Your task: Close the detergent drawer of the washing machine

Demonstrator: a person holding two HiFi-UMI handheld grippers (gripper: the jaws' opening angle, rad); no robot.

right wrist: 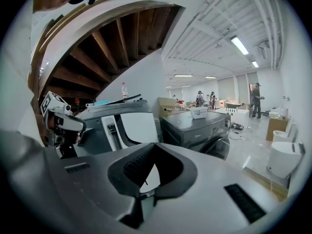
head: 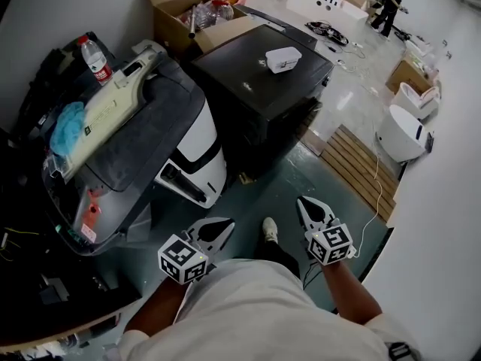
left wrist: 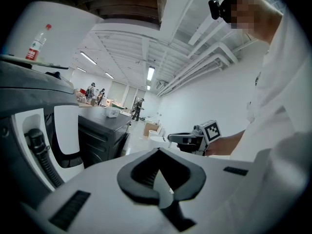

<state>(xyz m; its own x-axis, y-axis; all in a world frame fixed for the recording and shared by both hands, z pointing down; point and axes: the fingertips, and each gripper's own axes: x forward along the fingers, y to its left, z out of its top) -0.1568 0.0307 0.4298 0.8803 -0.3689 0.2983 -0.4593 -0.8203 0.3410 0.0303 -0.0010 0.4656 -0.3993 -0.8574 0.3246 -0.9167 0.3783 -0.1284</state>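
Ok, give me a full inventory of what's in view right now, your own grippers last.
washing machine: one, black, centre
small box: one, white, on the washing machine
large appliance: one, grey and white, left of the washing machine
water bottle: one, clear, red label, on the large appliance
cloth: one, blue, on the large appliance
cardboard box: one, brown, open, behind the washing machine
wooden pallet: one, pale brown, floor, right
ceramic fixtures: two, white, far right
left gripper: one, grey, black jaws shut, empty, bottom centre
right gripper: one, grey, black jaws shut, empty, bottom centre-right
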